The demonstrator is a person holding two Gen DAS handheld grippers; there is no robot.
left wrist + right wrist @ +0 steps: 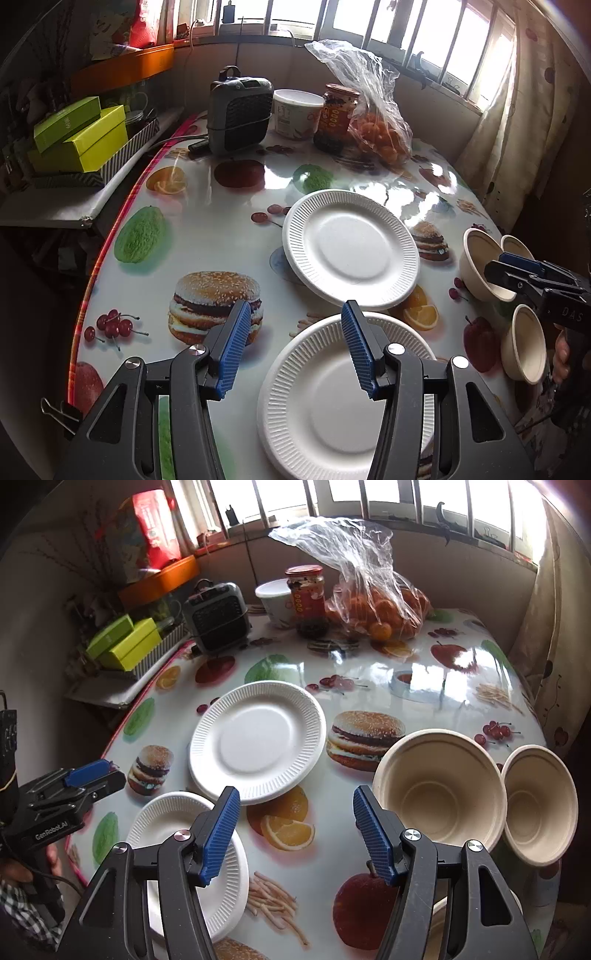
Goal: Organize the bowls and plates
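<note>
Both tongs hang wide open over the table (207,206) and grip nothing; left tongs (291,343) have their blue pads spread across the far rim of the near plate (317,410), which lies flat by the table's near edge, right under them; far plate (351,251) sits just beyond, toward the middle of the table, its near rim looking propped up and just over the near plate's far rim, though I can't tell if they touch; so for the plates the left hand is clearly the closer one, and the reach is straight ahead along its fingers. Right tongs (295,830) hover over bare cloth, orange slice print between the pads; big bowl (439,790) sits just right of the right pad, tipped with its mouth toward the camera, and a small bowl (539,805) is beside it, nearer the table's right edge; a third bowl (524,343) shows in the left view, close by the near right edge. Round things, so no long axis to square up to; my call is plates fall to the left, bowls to the right, and the right one needs a short swing rightward to catch the big bowl's rim.
</note>
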